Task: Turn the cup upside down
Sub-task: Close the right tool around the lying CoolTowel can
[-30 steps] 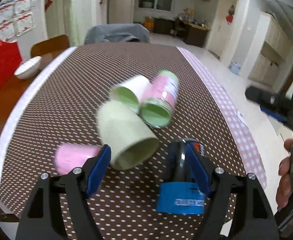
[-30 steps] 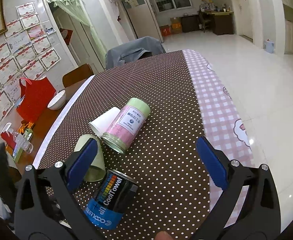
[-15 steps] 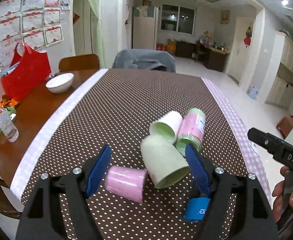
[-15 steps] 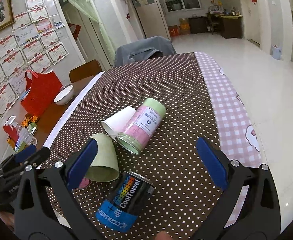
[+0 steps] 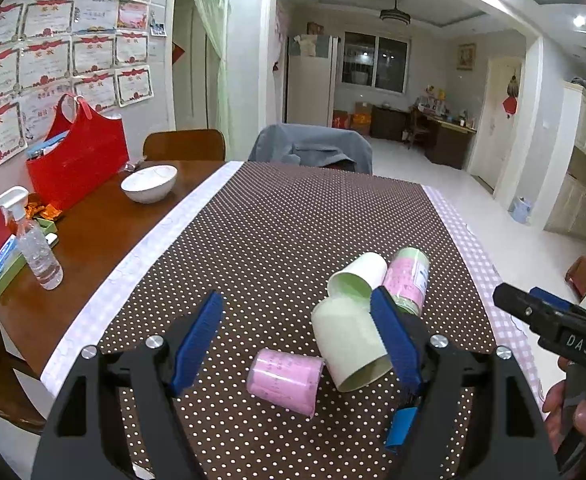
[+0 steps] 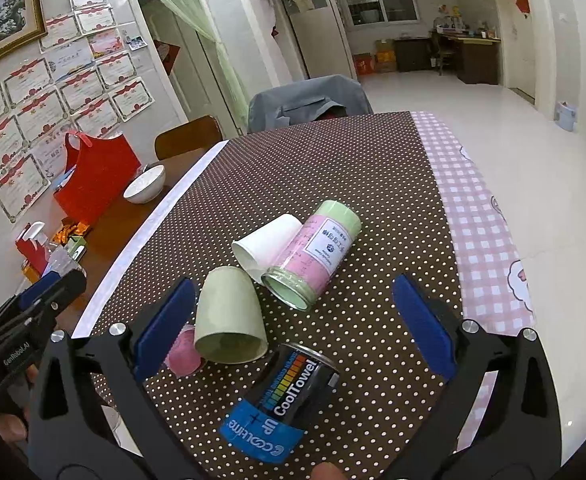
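Pale green paper cup (image 5: 349, 342) lying on its side, near edge of dotted-cloth worktop (image 5: 293, 220).
Mouth faces near edge, pink cylinder (image 5: 285, 376) touching; both hand-held grippers, left (image 5: 299, 344) and right (image 6: 293, 326), wide open, empty.

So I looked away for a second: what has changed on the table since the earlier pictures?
The left gripper has pulled back and risen from the green cup, open and holding nothing. The right gripper stayed open. The green cup, white cup, pink cup, pink canister and CoolTowel can lie where they were.
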`<state>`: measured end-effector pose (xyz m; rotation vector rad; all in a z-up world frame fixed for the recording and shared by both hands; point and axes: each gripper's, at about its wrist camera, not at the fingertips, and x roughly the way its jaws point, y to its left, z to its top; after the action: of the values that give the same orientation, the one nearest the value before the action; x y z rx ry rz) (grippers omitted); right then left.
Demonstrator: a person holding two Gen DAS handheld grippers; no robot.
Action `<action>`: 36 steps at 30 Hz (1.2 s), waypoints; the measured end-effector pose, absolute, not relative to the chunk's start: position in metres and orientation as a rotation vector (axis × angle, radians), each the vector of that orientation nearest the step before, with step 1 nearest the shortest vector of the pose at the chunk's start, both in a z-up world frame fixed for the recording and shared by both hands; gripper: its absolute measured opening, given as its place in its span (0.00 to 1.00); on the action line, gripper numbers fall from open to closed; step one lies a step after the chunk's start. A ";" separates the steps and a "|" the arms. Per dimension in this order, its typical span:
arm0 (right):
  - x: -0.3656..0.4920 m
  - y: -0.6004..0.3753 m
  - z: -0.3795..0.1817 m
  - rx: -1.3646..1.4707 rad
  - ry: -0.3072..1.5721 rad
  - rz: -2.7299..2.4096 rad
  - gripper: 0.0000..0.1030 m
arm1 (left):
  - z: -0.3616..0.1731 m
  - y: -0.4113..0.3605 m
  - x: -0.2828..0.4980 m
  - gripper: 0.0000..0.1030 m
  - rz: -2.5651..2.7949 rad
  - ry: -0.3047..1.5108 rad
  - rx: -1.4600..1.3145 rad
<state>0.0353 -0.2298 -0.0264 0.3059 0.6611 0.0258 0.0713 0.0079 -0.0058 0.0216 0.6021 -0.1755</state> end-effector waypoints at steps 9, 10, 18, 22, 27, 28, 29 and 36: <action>0.037 -0.236 -0.043 0.377 0.745 0.038 0.94 | -0.009 0.018 0.071 0.73 -0.157 0.603 0.009; 0.038 -0.237 -0.046 0.385 0.756 0.039 0.94 | -0.010 0.020 0.072 0.73 -0.155 0.607 0.007; 0.040 -0.240 -0.078 0.464 0.885 0.039 0.94 | -0.023 0.032 0.075 0.73 -0.129 0.633 -0.002; 0.042 -0.238 -0.091 0.493 0.943 0.040 0.94 | -0.030 0.036 0.077 0.73 -0.124 0.650 -0.007; 0.047 -0.232 -0.107 0.528 1.012 0.059 0.94 | -0.037 0.039 0.081 0.73 -0.126 0.667 -0.012; 0.048 -0.231 -0.110 0.538 1.027 0.061 0.94 | -0.039 0.039 0.081 0.73 -0.128 0.672 -0.015; 0.049 -0.230 -0.114 0.543 1.040 0.060 0.94 | -0.040 0.039 0.082 0.73 -0.129 0.675 -0.016; 0.058 -0.231 -0.132 0.600 1.107 0.058 0.94 | -0.049 0.044 0.089 0.73 -0.132 0.700 -0.033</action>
<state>0.0578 -0.2312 -0.1322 0.5999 1.1071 0.0577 0.0893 0.0437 -0.0492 -0.0335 0.6996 -0.1317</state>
